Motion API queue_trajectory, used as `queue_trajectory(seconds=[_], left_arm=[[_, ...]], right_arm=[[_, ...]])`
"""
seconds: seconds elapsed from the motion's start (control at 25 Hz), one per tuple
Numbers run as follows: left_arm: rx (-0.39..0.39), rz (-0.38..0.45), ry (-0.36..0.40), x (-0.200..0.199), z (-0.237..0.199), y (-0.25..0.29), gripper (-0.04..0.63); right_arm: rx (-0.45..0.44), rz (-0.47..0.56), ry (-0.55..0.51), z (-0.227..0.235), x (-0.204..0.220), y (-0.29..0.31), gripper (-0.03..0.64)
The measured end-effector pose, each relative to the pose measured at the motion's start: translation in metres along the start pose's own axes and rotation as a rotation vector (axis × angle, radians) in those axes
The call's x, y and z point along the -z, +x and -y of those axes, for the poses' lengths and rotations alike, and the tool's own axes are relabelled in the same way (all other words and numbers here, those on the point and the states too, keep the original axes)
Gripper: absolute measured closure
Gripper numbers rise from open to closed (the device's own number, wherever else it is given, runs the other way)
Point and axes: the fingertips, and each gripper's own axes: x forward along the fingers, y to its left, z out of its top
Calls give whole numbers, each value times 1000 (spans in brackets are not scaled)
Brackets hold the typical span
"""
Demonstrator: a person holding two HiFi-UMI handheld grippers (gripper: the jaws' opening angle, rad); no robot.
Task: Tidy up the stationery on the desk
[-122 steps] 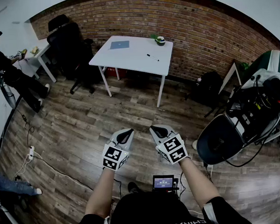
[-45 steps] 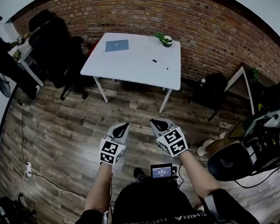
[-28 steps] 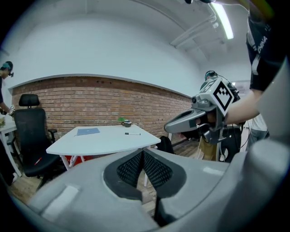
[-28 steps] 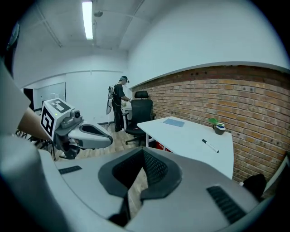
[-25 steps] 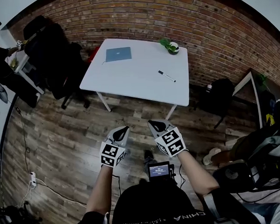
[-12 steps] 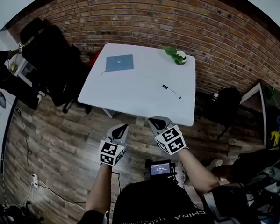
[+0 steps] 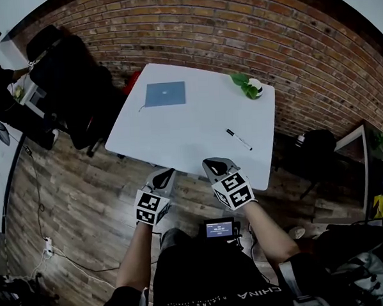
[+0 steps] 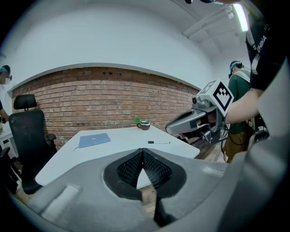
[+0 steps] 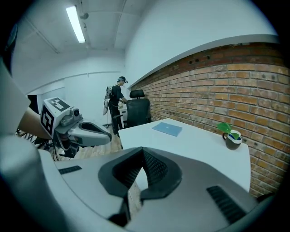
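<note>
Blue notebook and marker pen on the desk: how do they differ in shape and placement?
The blue notebook is a broad flat rectangle; the marker is a thin stick. The notebook lies far left on the desk; the marker lies right, nearer its front edge. Both rest untouched on the white desk.

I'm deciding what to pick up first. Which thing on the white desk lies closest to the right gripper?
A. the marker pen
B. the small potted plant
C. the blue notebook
A: in the head view the marker pen lies just beyond the right gripper, while the blue notebook and the small potted plant sit toward the far side of the white desk, near the brick wall.
</note>
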Motion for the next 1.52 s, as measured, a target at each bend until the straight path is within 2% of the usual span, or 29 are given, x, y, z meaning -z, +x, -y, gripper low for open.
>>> queue_trajectory(seconds=[0.44, 1.12, 1.52], left_arm=[[33, 1, -2, -2, -66, 43, 591], [238, -13, 40, -25, -227, 125, 590], [344, -12, 71, -35, -260, 154, 589]], right_arm=[[31, -25, 11, 32, -15, 57, 607], [194, -71, 110, 81, -90, 197, 607], [290, -79, 164, 98, -104, 223, 607]])
